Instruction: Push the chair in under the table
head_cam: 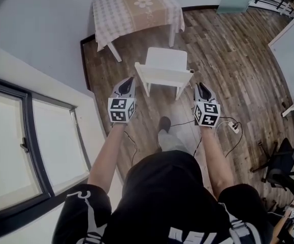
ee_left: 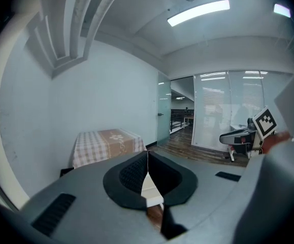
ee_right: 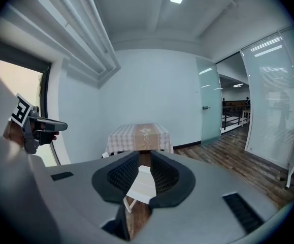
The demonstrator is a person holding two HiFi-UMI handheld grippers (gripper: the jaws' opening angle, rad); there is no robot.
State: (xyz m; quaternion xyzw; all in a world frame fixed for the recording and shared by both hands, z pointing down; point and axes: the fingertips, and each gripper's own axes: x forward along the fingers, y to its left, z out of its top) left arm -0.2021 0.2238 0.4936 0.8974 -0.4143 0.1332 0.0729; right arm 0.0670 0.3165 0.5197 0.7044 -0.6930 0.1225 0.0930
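Person (head_cam: 162, 197) in black top, foreground. Window (head_cam: 14, 146), left wall. Left gripper (head_cam: 129, 80): jaws shut, empty, near chair's back corner. White chair (head_cam: 164, 65): on plank floor (head_cam: 238, 60), apart from checked-cloth table (head_cam: 136, 9) beyond. Right gripper (head_cam: 201, 86): jaws slightly apart, empty, near opposite corner. Office chair (head_cam: 281, 169), far right.

Chair (head_cam: 163, 65): white all over, I see.
Table (head_cam: 108, 17): beige-and-white checked cloth, tan centre, pale flower.
Floor (head_cam: 238, 60): brown wood planks.
Left tongs (head_cam: 130, 79), right tongs (head_cam: 201, 85): grey, black-and-white square markers.
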